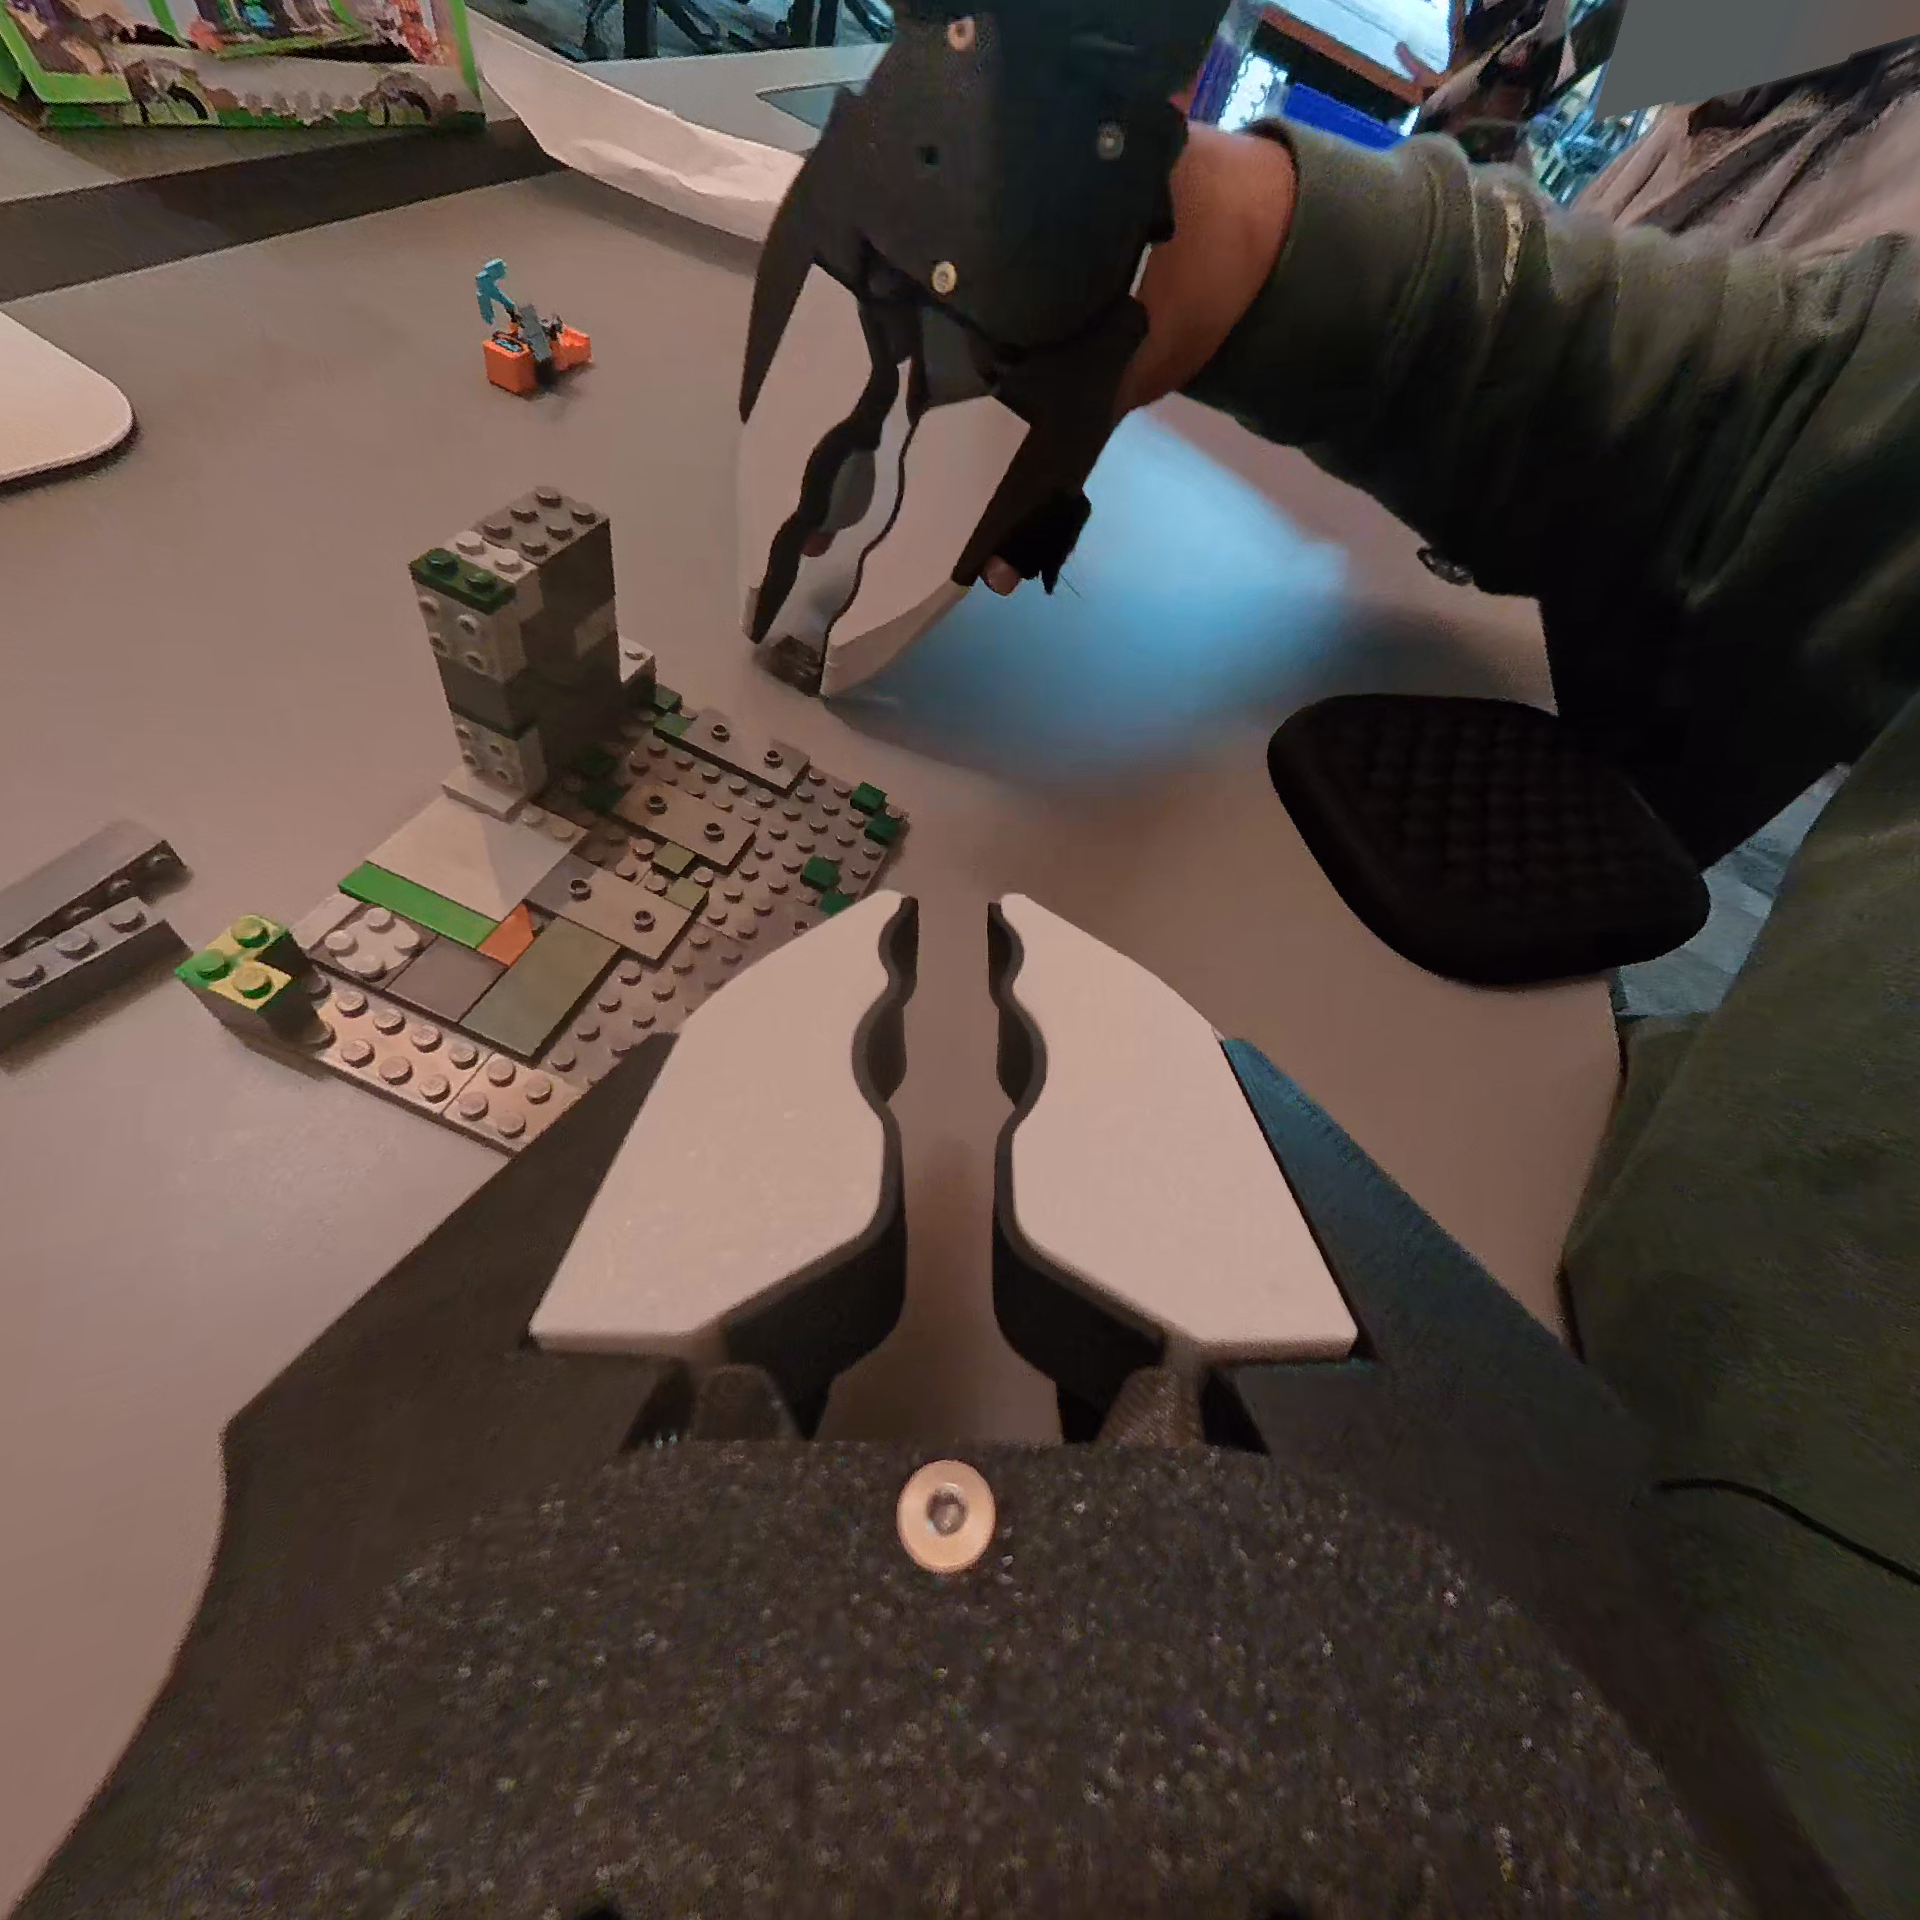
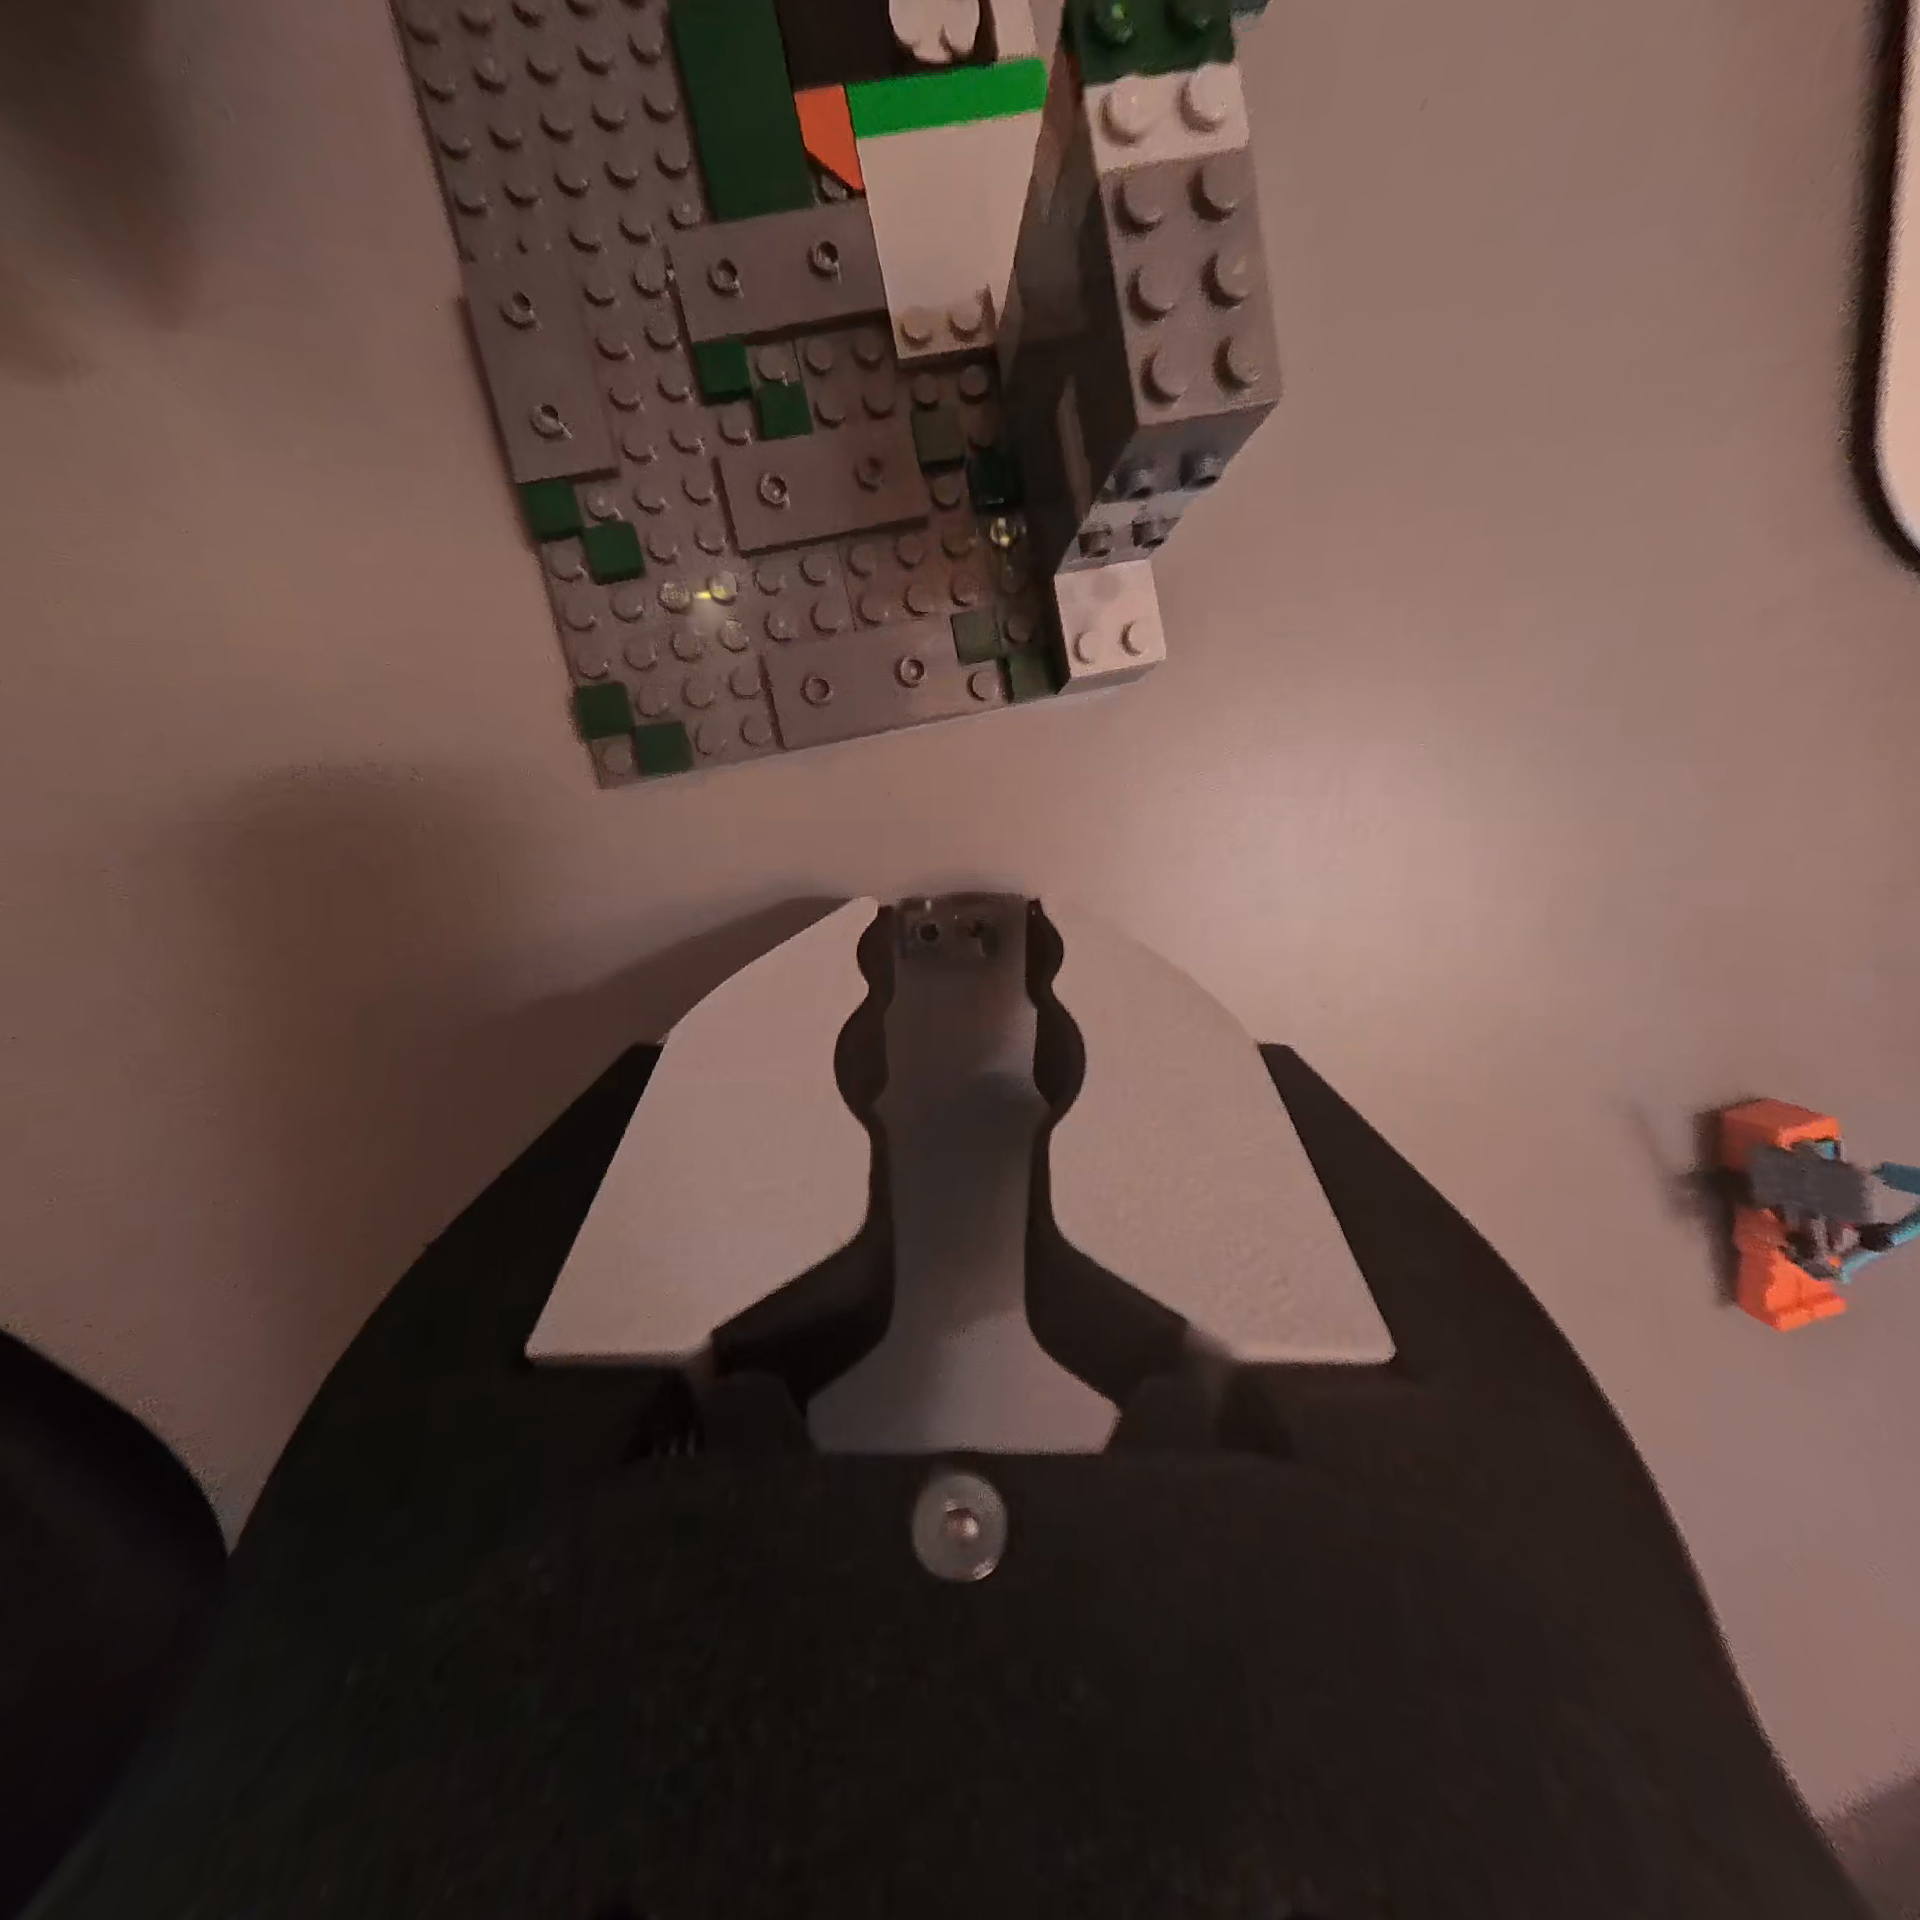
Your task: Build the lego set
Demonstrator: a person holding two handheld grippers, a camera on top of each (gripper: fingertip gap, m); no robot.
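In my left wrist view, loose dark grey bricks (image 1: 73, 925) lie at the left edge of the frame on the bench (image 1: 260, 1195). Just right of them sits the grey baseplate build (image 1: 582, 914), with its grey tower (image 1: 530, 644) at the far left corner and a green-and-lime corner brick (image 1: 244, 961) at the near left. Above it, upper left of centre, an orange minifigure (image 1: 535, 348) with a blue pickaxe lies well apart. The set's green box (image 1: 239, 62) sits in the upper left corner; its print is too small to read, and I see no other legible labels.

My left gripper (image 1: 951, 914) hangs at centre frame, jaws a narrow gap apart and empty, tips just right of the baseplate's near right edge.

Right of the tower, my right gripper (image 1: 800, 649) points down at the bench, tips touching or nearly touching it, closed on a small grey piece (image 2: 951, 928). In the right wrist view that piece sits between the tips, its long axis across the jaws, two holes or studs facing the camera. The baseplate lies straight ahead of it, up-frame, with bare bench between. I judge the right gripper is the one to carry the piece forward onto the plate.
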